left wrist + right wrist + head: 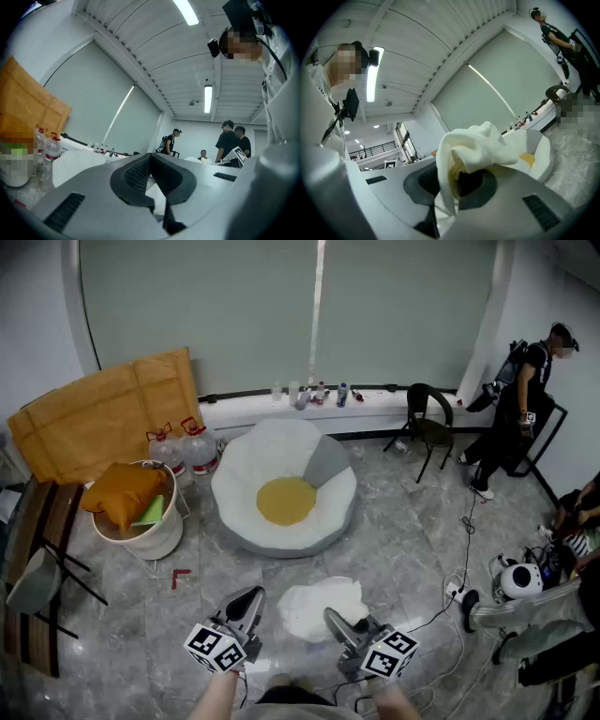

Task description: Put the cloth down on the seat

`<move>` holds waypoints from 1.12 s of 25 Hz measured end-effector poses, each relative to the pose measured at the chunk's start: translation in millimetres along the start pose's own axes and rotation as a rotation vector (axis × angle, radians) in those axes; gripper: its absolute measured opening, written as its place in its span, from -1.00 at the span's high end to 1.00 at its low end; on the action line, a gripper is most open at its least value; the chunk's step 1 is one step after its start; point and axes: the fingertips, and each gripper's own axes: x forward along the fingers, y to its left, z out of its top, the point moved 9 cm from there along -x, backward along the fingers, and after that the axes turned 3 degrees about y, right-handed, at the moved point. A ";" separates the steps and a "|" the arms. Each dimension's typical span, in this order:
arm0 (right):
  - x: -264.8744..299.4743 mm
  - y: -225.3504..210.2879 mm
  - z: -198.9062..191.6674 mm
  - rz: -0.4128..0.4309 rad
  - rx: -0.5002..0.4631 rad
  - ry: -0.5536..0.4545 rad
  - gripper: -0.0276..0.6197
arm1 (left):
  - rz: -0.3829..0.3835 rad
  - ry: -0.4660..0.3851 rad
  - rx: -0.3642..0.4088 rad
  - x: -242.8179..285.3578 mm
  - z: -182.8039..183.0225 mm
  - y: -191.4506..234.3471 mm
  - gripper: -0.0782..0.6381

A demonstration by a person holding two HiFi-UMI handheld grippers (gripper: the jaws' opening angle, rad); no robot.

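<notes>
Left hand-held gripper (pixel 249 598): jaws together, nothing held. Right hand-held gripper (pixel 332 617): clamped on the bunched white cloth (pixel 319 601), which hangs low over the floor. Seat (pixel 242 476) is well apart, straight ahead, with nothing white on its yellow cushion (pixel 286 500). Judged: pickup done; carry and set-down remain.

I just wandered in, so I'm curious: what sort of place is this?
Probably a lab or studio for recording, not a home: cables across a bare floor, a lone seat, and a person wearing a backpack rig.
</notes>
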 end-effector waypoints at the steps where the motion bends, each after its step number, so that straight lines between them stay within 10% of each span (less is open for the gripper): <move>1: 2.7 -1.7 0.1 -0.009 -0.007 -0.004 0.72 | 0.004 -0.002 0.003 1.9 -0.8 2.2 0.75; 28: 15.8 -78.6 26.8 -0.124 -0.120 0.031 0.72 | 0.051 -0.027 0.064 80.0 -20.1 19.5 0.74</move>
